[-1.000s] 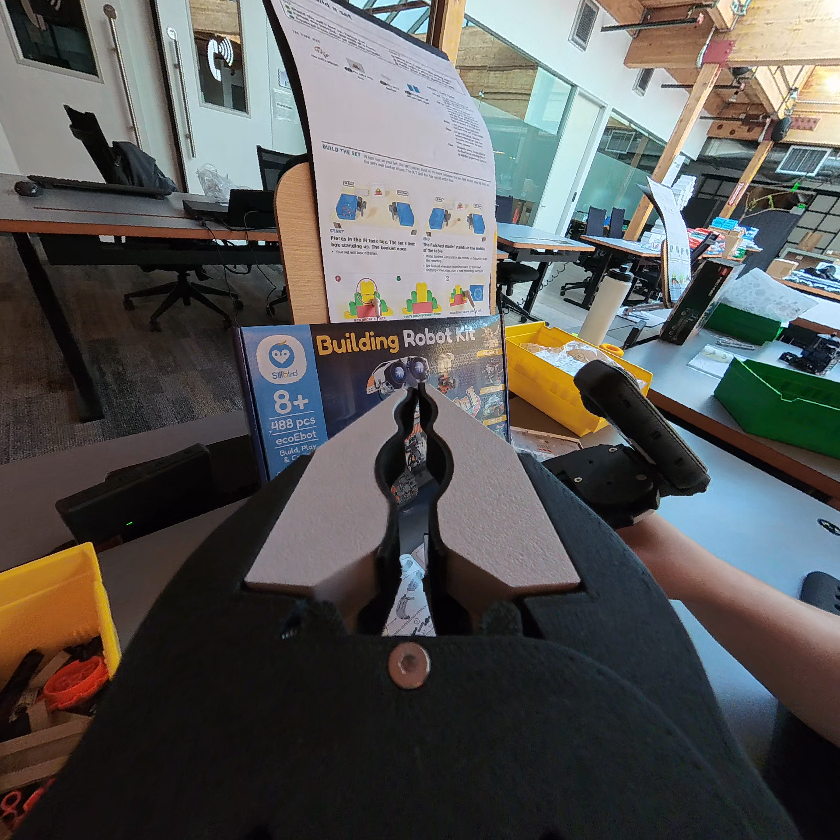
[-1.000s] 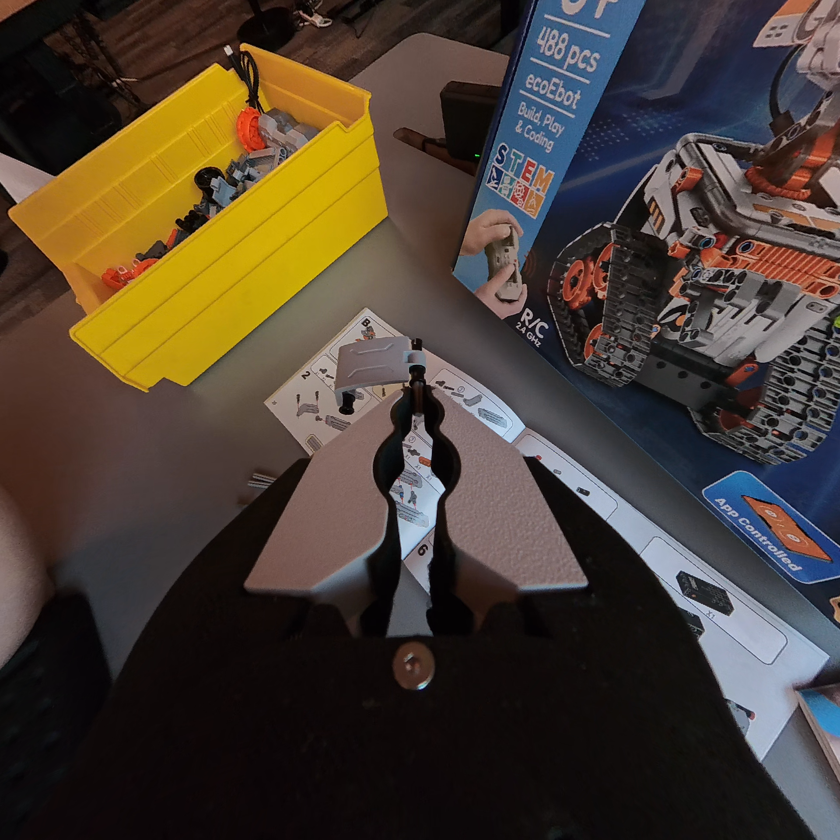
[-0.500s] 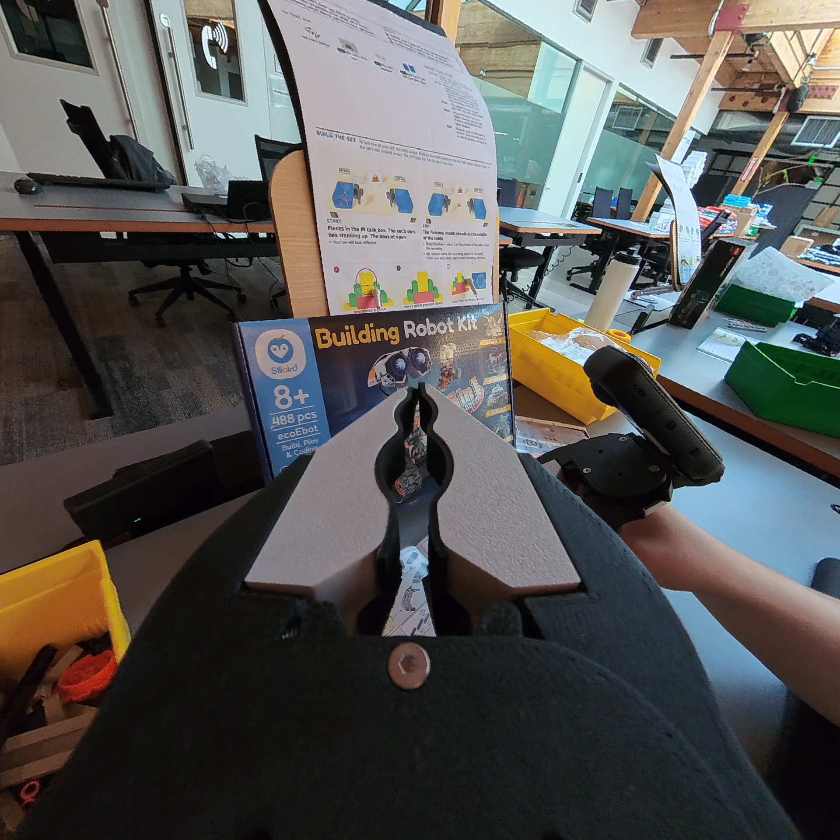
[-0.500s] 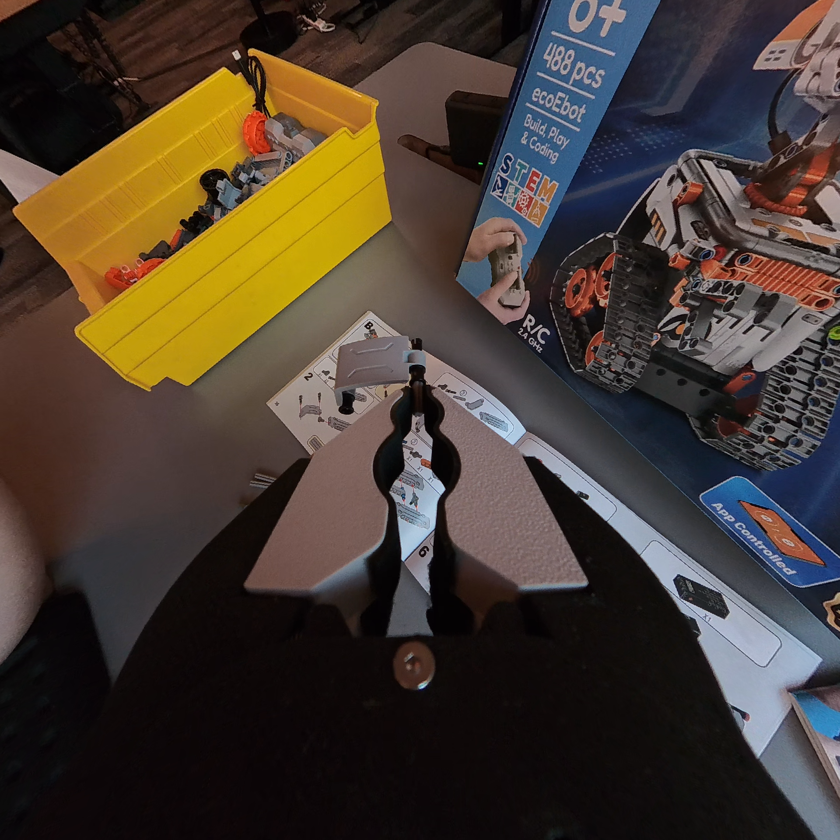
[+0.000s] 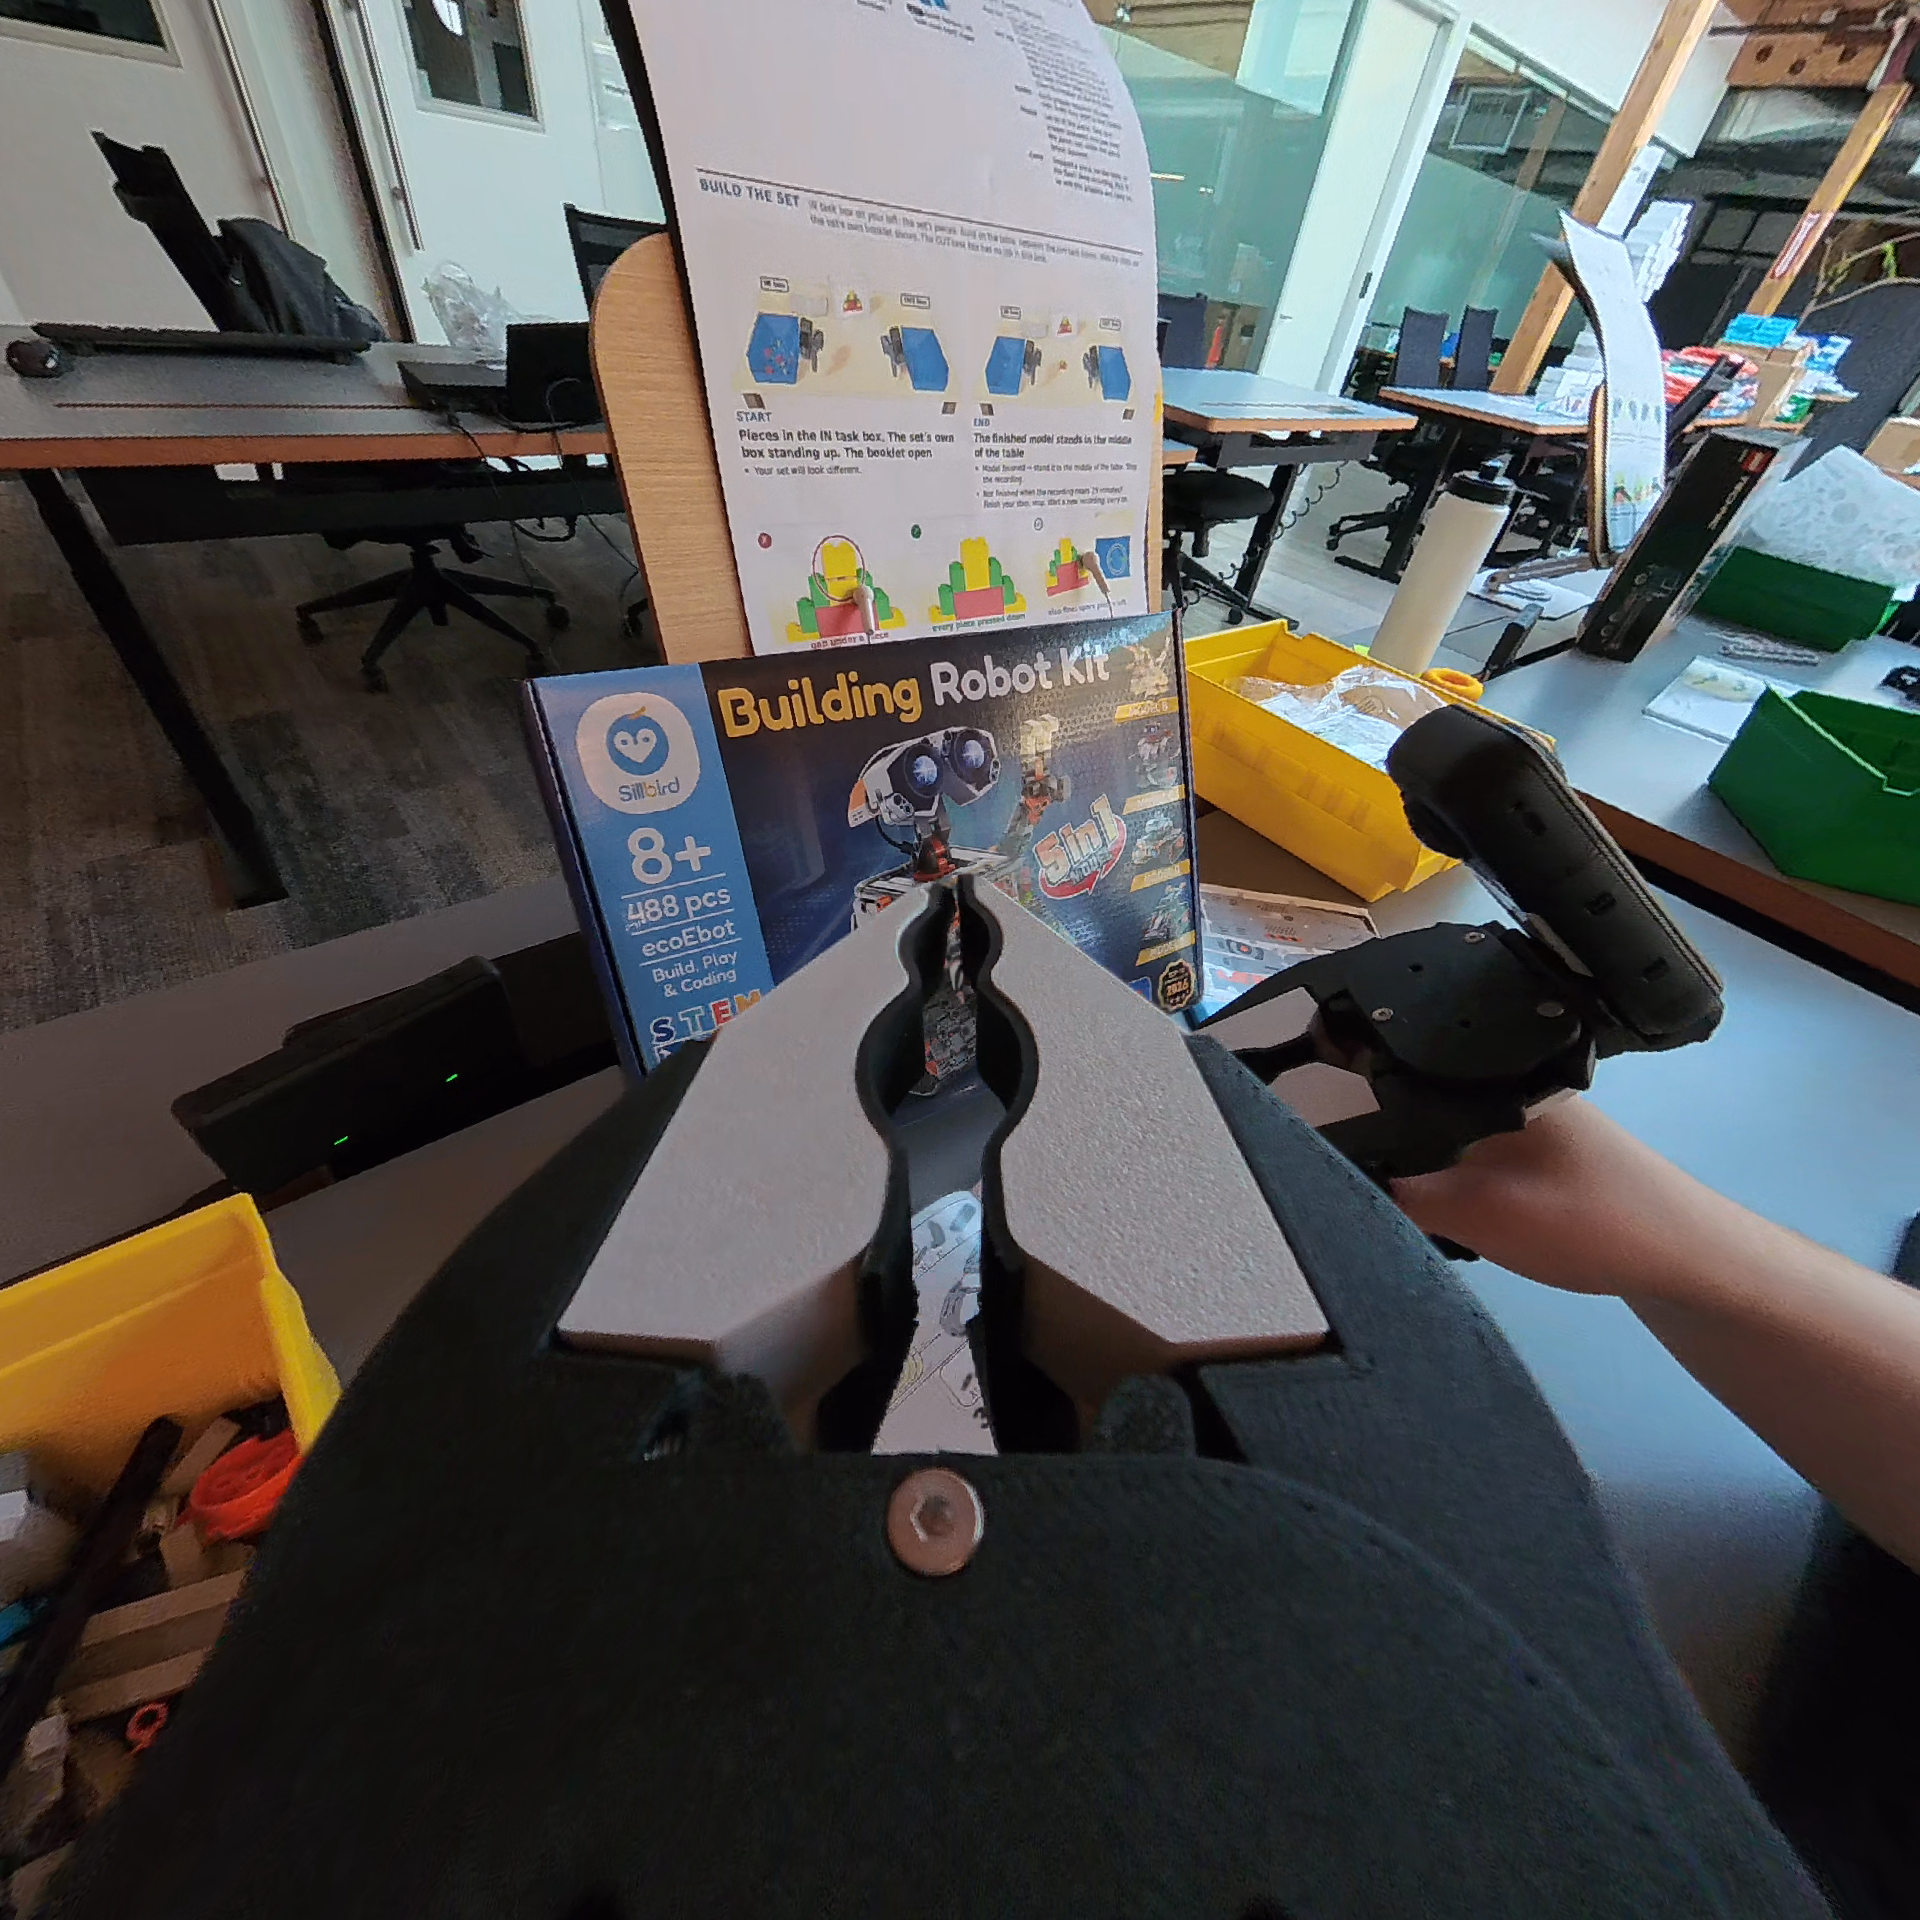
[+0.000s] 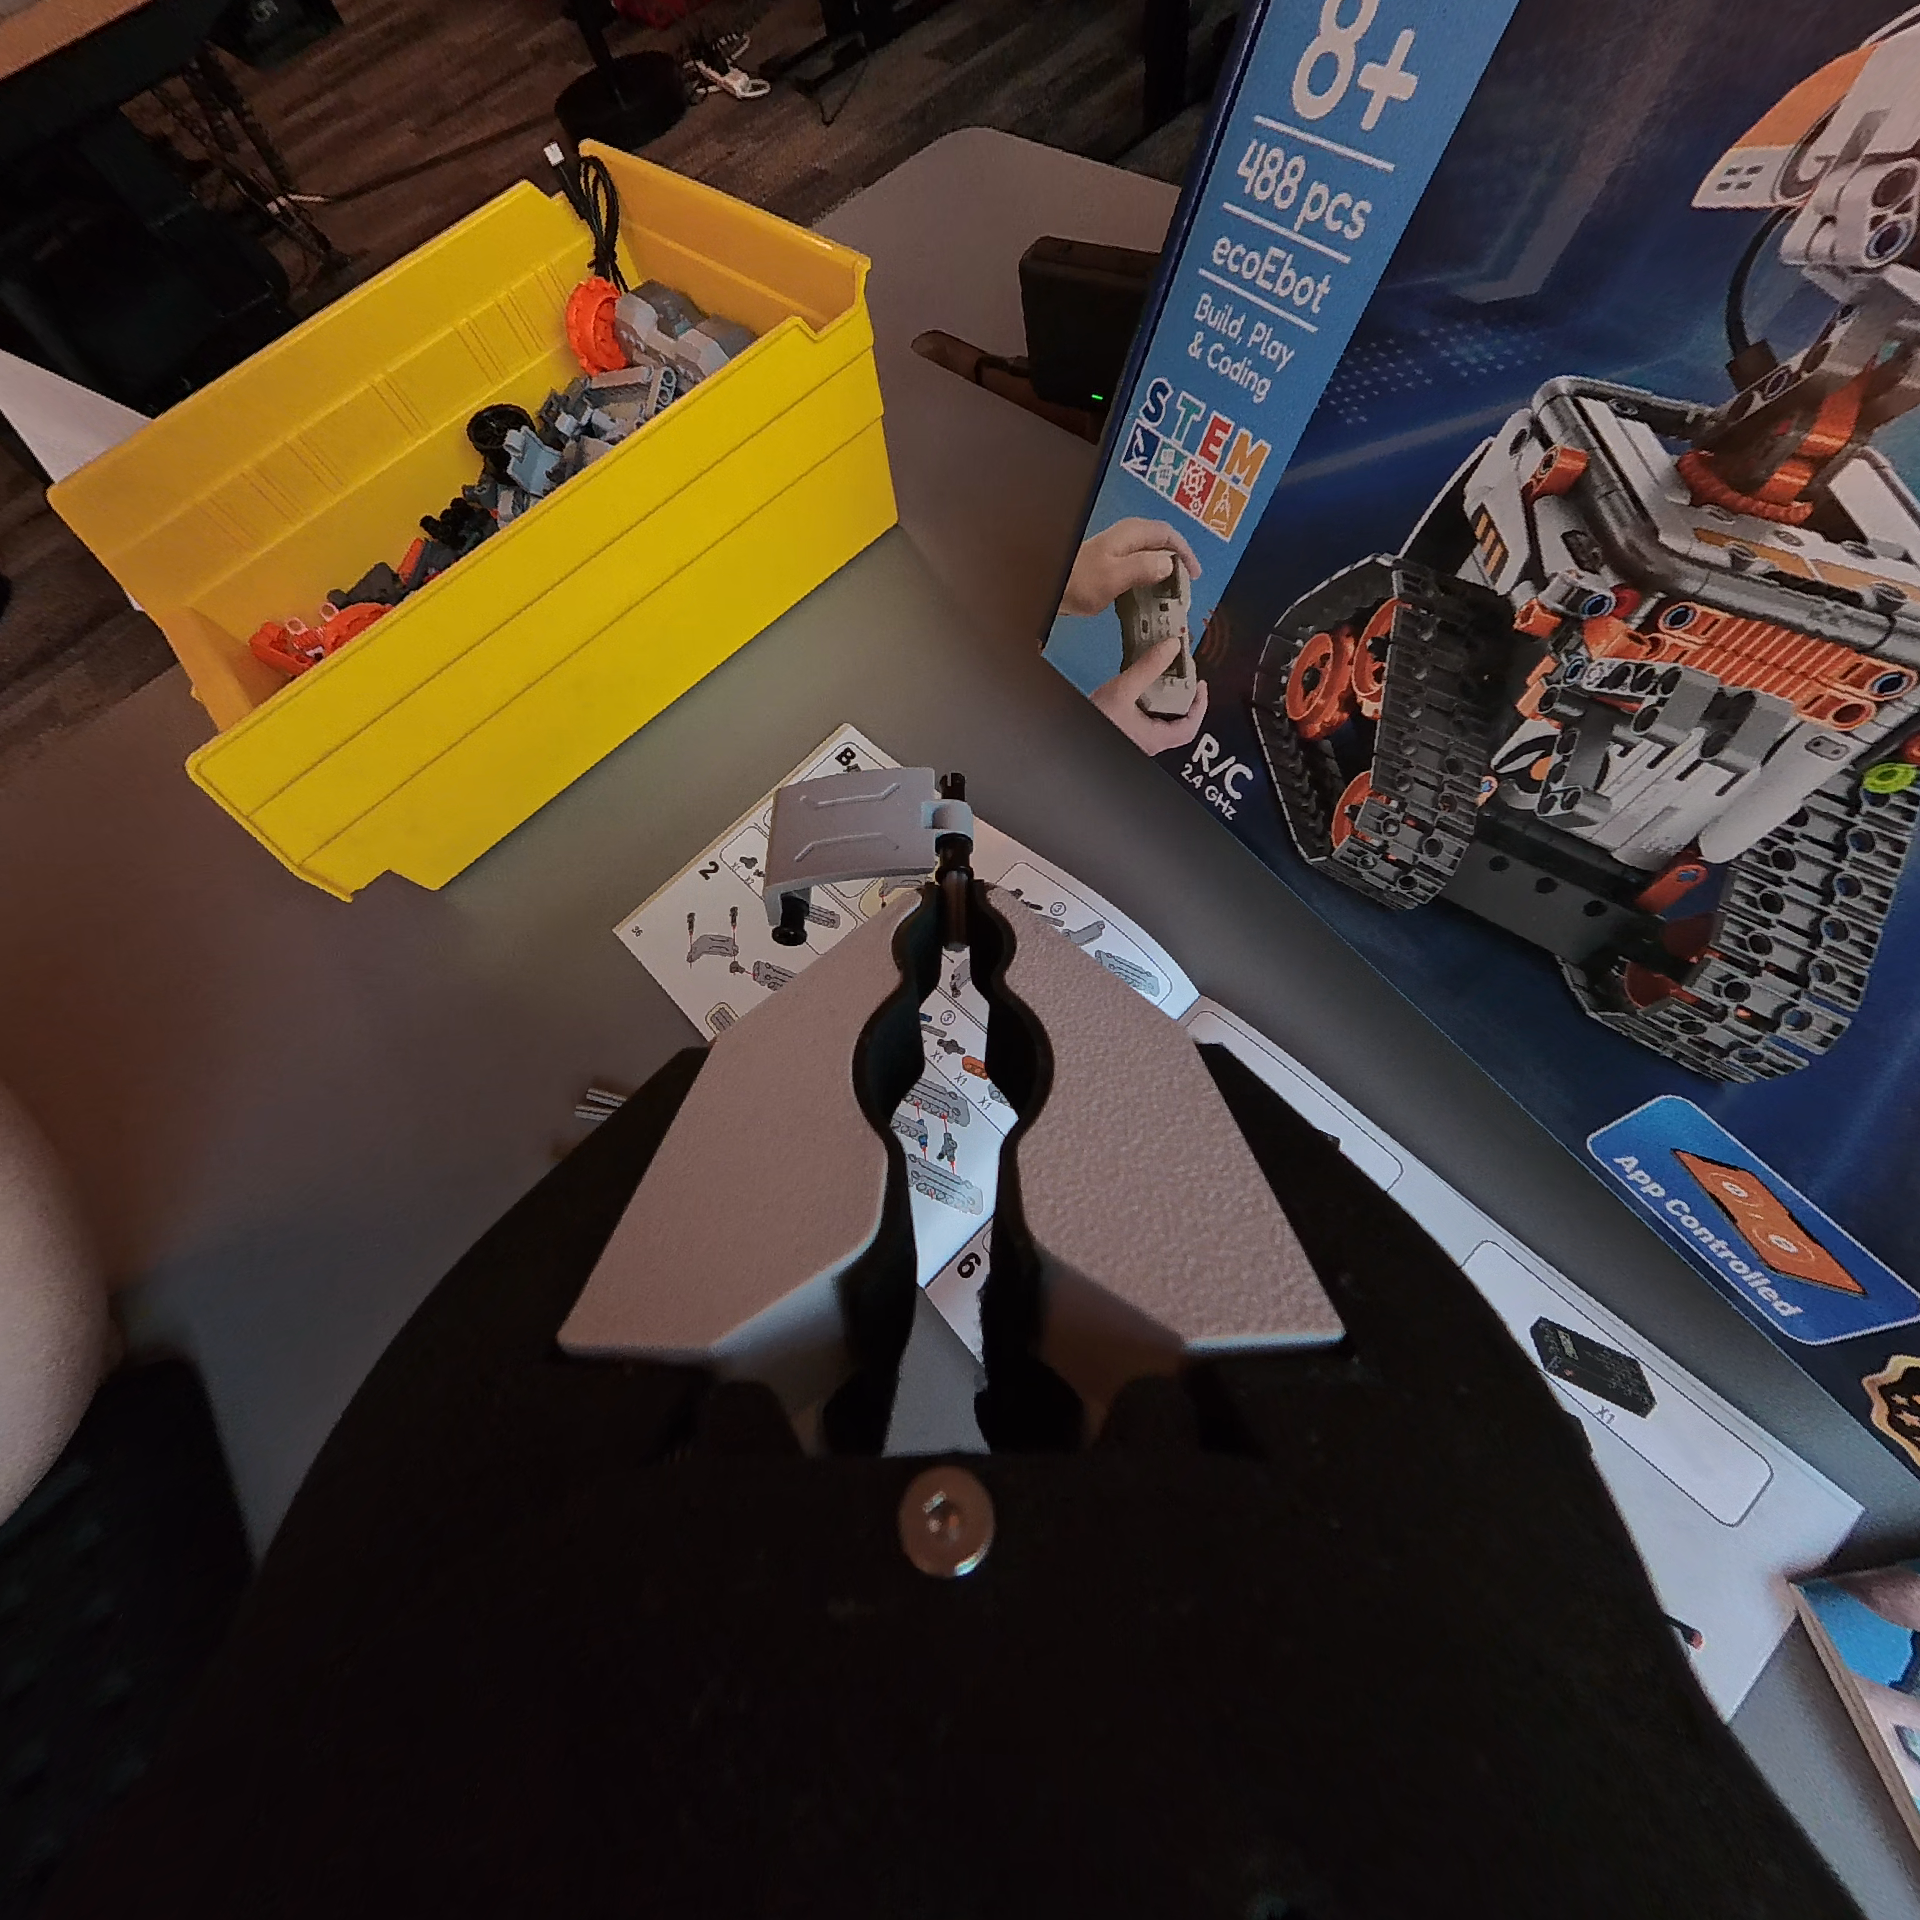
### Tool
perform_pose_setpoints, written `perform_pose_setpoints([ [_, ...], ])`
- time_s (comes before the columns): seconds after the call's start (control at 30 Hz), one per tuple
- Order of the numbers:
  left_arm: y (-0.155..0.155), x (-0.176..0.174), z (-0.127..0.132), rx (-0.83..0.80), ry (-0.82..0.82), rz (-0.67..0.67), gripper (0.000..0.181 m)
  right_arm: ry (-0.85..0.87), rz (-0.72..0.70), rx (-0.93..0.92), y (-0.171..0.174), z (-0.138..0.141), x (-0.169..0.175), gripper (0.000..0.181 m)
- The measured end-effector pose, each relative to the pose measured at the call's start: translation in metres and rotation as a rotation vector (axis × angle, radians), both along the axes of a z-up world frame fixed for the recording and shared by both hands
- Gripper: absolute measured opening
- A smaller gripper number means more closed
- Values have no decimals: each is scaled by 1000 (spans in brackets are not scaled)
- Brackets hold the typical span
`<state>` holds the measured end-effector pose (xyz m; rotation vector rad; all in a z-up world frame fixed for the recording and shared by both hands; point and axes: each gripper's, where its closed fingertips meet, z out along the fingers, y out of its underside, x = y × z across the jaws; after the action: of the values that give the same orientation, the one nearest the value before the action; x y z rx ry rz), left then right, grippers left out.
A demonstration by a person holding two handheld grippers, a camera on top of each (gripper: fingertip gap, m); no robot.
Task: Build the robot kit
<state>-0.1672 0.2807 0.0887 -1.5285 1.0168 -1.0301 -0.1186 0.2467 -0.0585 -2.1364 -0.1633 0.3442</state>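
Note:
My right gripper [image 6: 954,896] is shut on a thin black axle that carries a grey panel piece [image 6: 854,840], held above the open instruction booklet [image 6: 1049,1039] on the grey table. My left gripper [image 5: 958,896] is shut and empty, raised above the table and pointing at the upright blue robot kit box [image 5: 883,831]. The box also fills the right of the right wrist view [image 6: 1558,520]. The other gripper [image 5: 1496,977], held in a person's hand, shows at the right of the left wrist view.
A yellow bin [image 6: 499,540] of grey, black and orange parts stands left of the booklet; its corner shows at lower left [image 5: 135,1340]. A black device [image 5: 353,1070] lies behind it. Another yellow bin [image 5: 1299,769], green bins [image 5: 1818,790] and a printed sheet on a wooden stand [image 5: 914,312] stand beyond the box. Across from one pair of fingers to the other is roughly 15 centimeters.
Both grippers have drawn back a little from the box, which sits lower and farther in view. The right gripper keeps hold of the axle with the grey panel.

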Motion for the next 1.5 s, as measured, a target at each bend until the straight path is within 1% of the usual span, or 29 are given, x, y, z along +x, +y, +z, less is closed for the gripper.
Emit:
perform_pose_setpoints([
  [0.17,2,-1,-5,1,32,6,1,0,-1,5,0,1,-1,3],
  [0.23,0,1,-10,-11,58,-8,7,1,-3,11,1,2,0,2],
  [0.27,0,2,-14,-16,74,-16,11,2,-6,18,1,3,0,3],
  [0.37,0,7,-18,-27,89,-21,31,5,-16,45,2,8,2,3],
  [0.43,-4,12,-22,-28,102,-54,39,12,-30,84,2,16,5,3],
  [0.5,-6,16,-31,-12,153,-71,51,25,-45,135,3,25,7,3],
  [0.53,-7,17,-36,6,185,-77,54,52,-48,162,3,31,7,3],
  [0.63,-15,24,-48,56,260,-117,55,194,-53,204,3,42,3,3],
  [0.7,-22,29,-57,77,306,-151,56,258,-57,218,2,46,3,2],
  [0.83,-24,37,-77,181,437,-161,51,319,-65,241,0,55,4,2],
  [0.93,-30,44,-84,223,473,-182,48,325,-66,254,-1,59,5,2],
  [1.0,-29,46,-85,238,477,-173,44,323,-69,259,-2,61,5,2],
  [1.1,-38,49,-82,244,455,-224,27,316,-70,268,-2,63,6,2],
  [1.33,-37,48,-85,277,476,-222,27,306,-82,281,-2,64,7,2],
  [1.5,-38,48,-80,301,461,-222,26,308,-70,315,-3,70,7,2],
])
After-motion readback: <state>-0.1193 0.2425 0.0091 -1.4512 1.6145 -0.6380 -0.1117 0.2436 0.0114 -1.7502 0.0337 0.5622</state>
